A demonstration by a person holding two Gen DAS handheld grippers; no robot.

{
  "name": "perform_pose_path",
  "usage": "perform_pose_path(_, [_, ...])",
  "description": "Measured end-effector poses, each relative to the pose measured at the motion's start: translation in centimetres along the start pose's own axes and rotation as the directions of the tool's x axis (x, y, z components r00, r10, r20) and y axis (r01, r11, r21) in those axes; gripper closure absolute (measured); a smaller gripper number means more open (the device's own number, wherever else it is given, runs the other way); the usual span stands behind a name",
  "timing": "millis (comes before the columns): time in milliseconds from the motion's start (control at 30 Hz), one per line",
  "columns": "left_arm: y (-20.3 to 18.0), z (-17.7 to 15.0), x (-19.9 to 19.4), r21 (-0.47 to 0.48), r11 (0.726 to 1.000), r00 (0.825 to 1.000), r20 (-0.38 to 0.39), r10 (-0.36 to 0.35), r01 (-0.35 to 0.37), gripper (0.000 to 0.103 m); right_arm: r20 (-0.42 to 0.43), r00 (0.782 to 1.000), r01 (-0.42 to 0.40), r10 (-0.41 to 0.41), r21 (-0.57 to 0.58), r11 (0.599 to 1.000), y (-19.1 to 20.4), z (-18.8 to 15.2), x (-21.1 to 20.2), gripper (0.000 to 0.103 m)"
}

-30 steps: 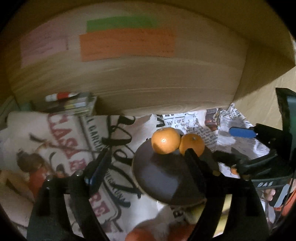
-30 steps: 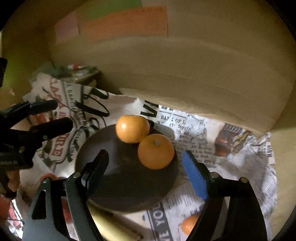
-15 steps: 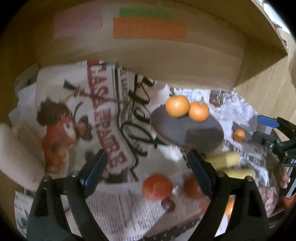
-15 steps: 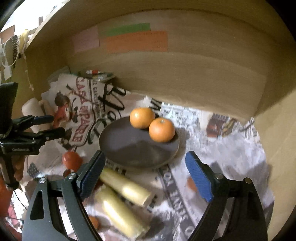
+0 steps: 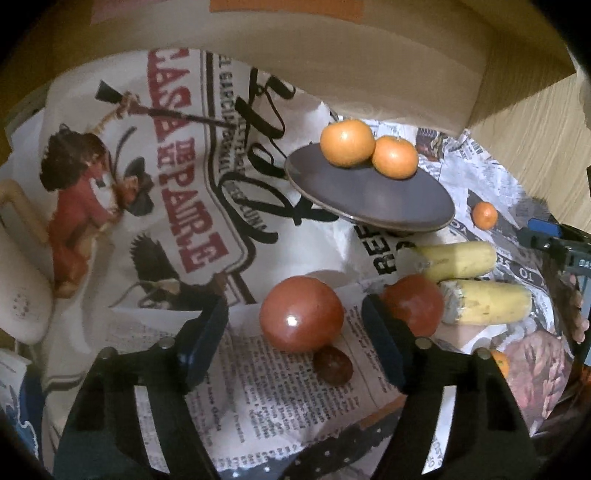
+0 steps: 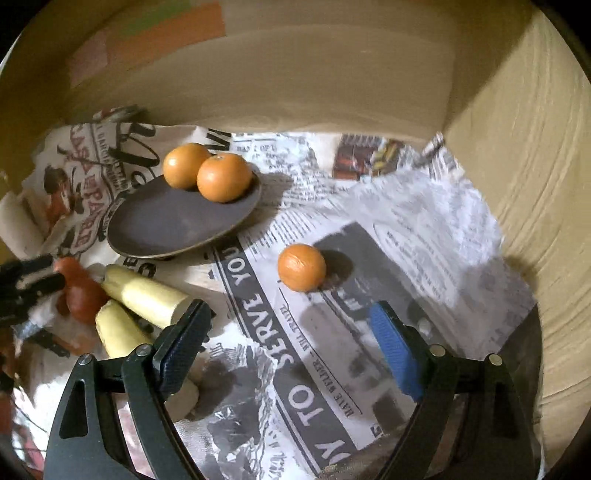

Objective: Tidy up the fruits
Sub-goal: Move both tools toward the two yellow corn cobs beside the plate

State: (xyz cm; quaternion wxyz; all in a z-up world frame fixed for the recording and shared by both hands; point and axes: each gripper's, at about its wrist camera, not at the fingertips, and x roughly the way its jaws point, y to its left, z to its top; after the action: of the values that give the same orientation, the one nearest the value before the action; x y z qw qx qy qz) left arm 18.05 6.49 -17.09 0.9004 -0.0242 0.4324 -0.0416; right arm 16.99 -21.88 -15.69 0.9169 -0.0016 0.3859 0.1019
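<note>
The left claw [image 5: 295, 345] is released, its jaws spread wide with a red tomato [image 5: 301, 314] lying between the tips on the newspaper [image 5: 258, 398]. The right claw [image 6: 291, 345] is also released, and a loose orange [image 6: 301, 267] lies just ahead of its gap. Two oranges [image 6: 207, 175] sit on the dark plate [image 6: 162, 225], farther ahead to the left.

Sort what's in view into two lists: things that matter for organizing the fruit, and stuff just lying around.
For the job:
dark plate
two oranges on the plate
loose orange
two tomatoes
two pale yellow corn-like pieces
left gripper
right gripper

Lying about:
newspaper
small dark round item
coloured paper notes
</note>
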Motion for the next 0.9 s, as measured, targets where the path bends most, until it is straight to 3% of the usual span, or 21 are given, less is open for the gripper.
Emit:
perform_pose_path(133, [0.4, -0.1, 1.3, -0.026, 0.999, 0.999, -0.041, -0.022, 0.021, 0.043, 0.003, 0.999, -0.043, 0.043, 0.005, 0.999, 0.6, -0.6, -0.3, 0.016])
perform_pose_path(400, [0.6, -0.5, 0.9, -0.042, 0.999, 0.999, -0.034, -0.030, 0.029, 0.043, -0.015, 0.984, -0.178, 0.178, -0.057, 0.982, 5.0, -1.1, -0.6, 0.016])
perform_pose_path(500, [0.7, -0.6, -0.1, -0.047, 0.998, 0.999, -0.018, -0.030, 0.029, 0.038, -0.051, 0.975, -0.221, 0.217, -0.091, 0.971, 7.2, -1.1, 0.2, 0.016])
perform_pose_path(633, [0.8, -0.7, -1.7, -0.037, 0.999, 1.000, 0.027, -0.006, 0.007, 0.028, -0.096, 0.976, -0.209, 0.197, -0.134, 0.969, 9.6, -1.1, 1.9, 0.016])
perform_pose_path(767, [0.8, -0.7, -2.7, -0.028, 1.000, 0.998, 0.055, 0.003, -0.001, 0.027, -0.113, 0.979, -0.182, 0.168, -0.121, 0.976, 10.4, -0.9, 2.9, 0.006])
perform_pose_path(900, [0.5, -0.7, -3.2, -0.020, 1.000, 0.998, 0.064, -0.010, 0.011, 0.026, -0.116, 0.986, -0.133, 0.117, -0.145, 0.980, 10.6, -1.0, 3.2, 0.007])
